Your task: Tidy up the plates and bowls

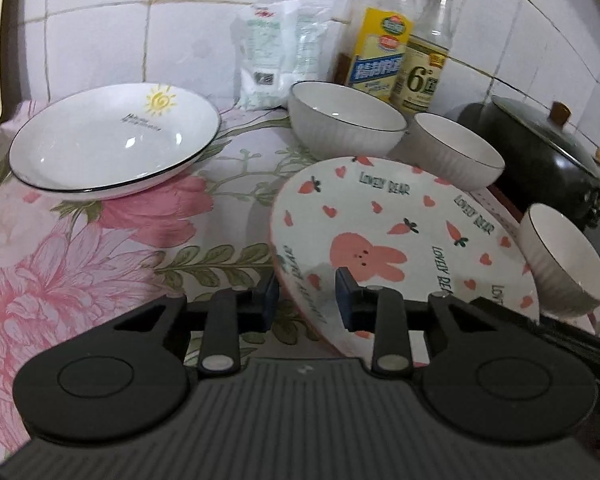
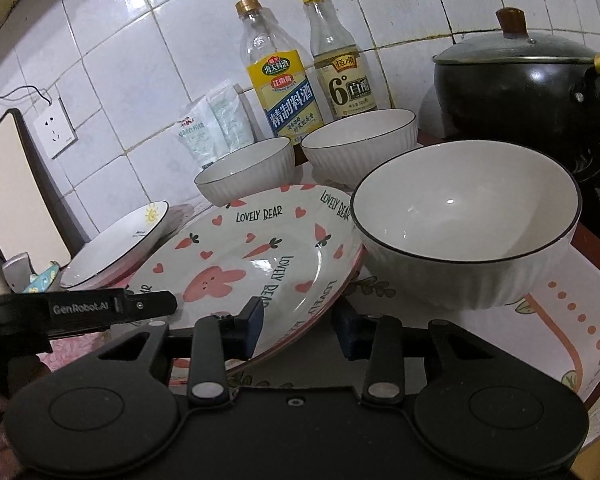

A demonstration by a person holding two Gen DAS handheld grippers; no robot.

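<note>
Both claws clench the near rim of the rabbit plate (image 1: 380,224): the left gripper (image 1: 307,296) at its left edge, the right gripper (image 2: 298,326) at its right edge, one pad above the rim and one below. That plate tilts over a floral cloth (image 1: 80,248) on a counter backed by white wall tiles (image 2: 140,60). Just right of it sits a white bowl (image 2: 466,224); two more bowls (image 2: 246,170) stand behind, and a sun plate (image 1: 112,140) lies farther left. Bottles (image 2: 280,76) and a black pot (image 2: 516,80) line the wall. Whether the rabbit plate's far edge touches the cloth is hidden.
</note>
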